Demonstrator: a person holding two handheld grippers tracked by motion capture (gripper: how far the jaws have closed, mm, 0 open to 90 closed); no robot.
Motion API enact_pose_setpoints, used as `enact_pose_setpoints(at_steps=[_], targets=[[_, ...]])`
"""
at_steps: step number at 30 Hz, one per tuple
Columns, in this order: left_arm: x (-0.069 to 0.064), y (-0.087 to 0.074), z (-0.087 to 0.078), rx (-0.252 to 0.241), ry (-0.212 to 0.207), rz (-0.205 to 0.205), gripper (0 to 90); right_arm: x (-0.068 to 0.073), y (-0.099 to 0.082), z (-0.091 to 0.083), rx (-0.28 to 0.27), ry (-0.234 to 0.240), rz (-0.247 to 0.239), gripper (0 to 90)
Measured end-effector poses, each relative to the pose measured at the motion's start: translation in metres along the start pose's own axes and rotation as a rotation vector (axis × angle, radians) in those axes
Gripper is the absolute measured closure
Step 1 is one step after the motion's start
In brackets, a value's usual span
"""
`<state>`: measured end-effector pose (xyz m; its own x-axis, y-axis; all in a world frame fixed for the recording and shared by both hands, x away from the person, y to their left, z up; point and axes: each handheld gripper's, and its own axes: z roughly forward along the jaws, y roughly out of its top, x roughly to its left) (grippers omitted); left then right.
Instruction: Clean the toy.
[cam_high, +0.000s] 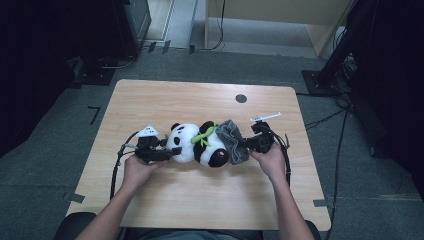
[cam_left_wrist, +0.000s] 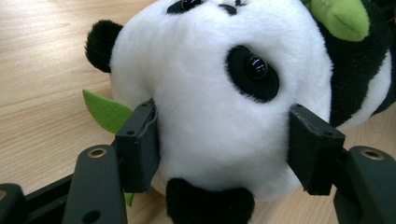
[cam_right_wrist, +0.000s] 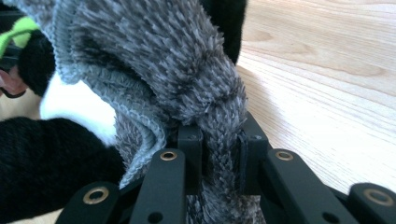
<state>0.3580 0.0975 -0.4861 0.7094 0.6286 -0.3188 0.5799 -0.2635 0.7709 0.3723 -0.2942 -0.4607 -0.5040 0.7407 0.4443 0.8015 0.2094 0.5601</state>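
A black-and-white plush panda (cam_high: 197, 144) with green leaves lies on its back on the wooden table (cam_high: 200, 200). My left gripper (cam_high: 172, 151) is shut on the panda's white head (cam_left_wrist: 219, 116), one pad pressed into each side of it. A grey fuzzy knitted cloth (cam_high: 234, 140) drapes over the panda's lower body. My right gripper (cam_high: 247, 146) is shut on a bunched fold of the grey cloth (cam_right_wrist: 219, 154), which rises from the jaws toward the panda's black legs (cam_right_wrist: 46, 158).
A small white tool (cam_high: 265, 118) lies on the table behind my right hand. A dark round hole (cam_high: 241, 98) sits near the table's far edge. Cables trail from both grippers over the front half of the table. Dark equipment stands on the floor beyond.
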Motion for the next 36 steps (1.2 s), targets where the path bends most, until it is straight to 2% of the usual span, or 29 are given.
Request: enact_pose_setpoints(at_steps=[4, 6, 10, 12, 17, 20, 23, 30, 33, 36], targets=[[0.000, 0.000, 0.000, -0.004, -0.001, 0.003, 34.6, -0.007, -0.004, 0.001, 0.036, -0.055, 0.016, 77.0], [0.000, 0.000, 0.000, -0.005, 0.000, 0.003, 34.5, -0.010, -0.006, -0.004, 0.031, -0.071, 0.032, 77.2], [-0.001, 0.000, 0.000, -0.004, 0.004, 0.010, 34.5, -0.013, -0.005, -0.022, -0.008, -0.105, 0.040, 77.6], [-0.002, 0.001, 0.000, 0.001, 0.010, 0.013, 34.3, -0.008, -0.002, -0.035, -0.068, -0.117, 0.033, 78.3], [-0.004, 0.001, -0.001, 0.007, 0.015, 0.024, 34.0, 0.025, 0.016, -0.062, -0.177, -0.106, -0.041, 78.6], [-0.005, 0.001, 0.000, 0.000, 0.018, 0.028, 34.0, 0.050, 0.025, -0.067, -0.192, -0.105, -0.099, 78.5], [-0.005, 0.001, -0.001, -0.005, 0.015, 0.028, 33.8, 0.073, 0.032, -0.066, -0.213, -0.081, -0.137, 78.5], [-0.007, 0.001, 0.000, -0.022, 0.022, 0.031, 33.6, 0.117, 0.047, -0.047, -0.163, -0.058, -0.201, 78.2], [-0.009, 0.000, 0.002, -0.043, 0.029, 0.008, 33.6, 0.131, 0.049, -0.039, -0.137, -0.044, -0.211, 78.6], [-0.011, 0.000, 0.003, -0.046, 0.036, 0.028, 33.4, 0.148, 0.047, -0.030, -0.122, -0.050, -0.238, 78.5]])
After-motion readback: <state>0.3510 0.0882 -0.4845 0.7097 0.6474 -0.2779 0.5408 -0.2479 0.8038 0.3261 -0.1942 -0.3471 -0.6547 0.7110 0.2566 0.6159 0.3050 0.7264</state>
